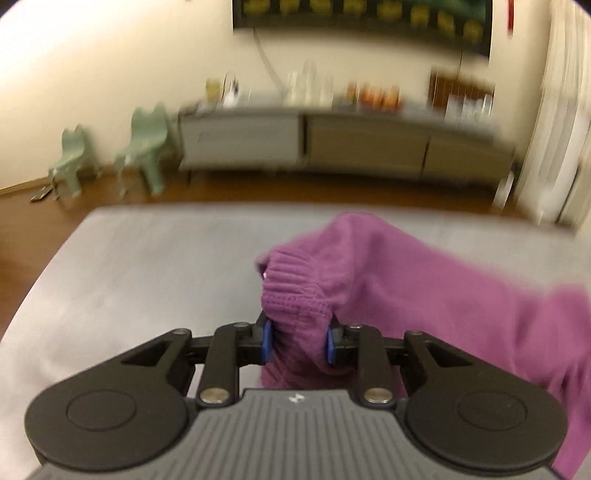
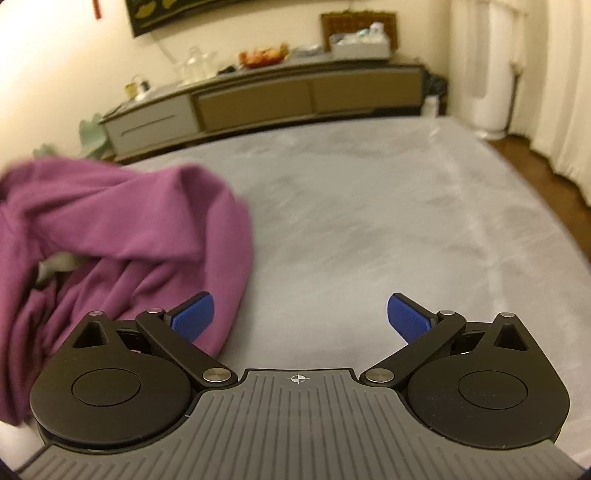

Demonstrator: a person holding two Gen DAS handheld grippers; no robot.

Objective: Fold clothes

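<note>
You will find no text that can be read in these two views. On the grey body of the left gripper [image 1: 297,341] there is only a small white mark, too blurred to read. On the right gripper [image 2: 298,314] the same place carries a small white crosshair sign, a circle with a cross, no letters. The dark wall picture [image 1: 364,18] shows yellow shapes, too blurred to read.

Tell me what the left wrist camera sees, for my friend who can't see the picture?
The left gripper pinches the ribbed cuff of a purple garment, which trails off to the right over a grey bed. Behind it, blurry, are a long low cabinet and two small green chairs.
</note>
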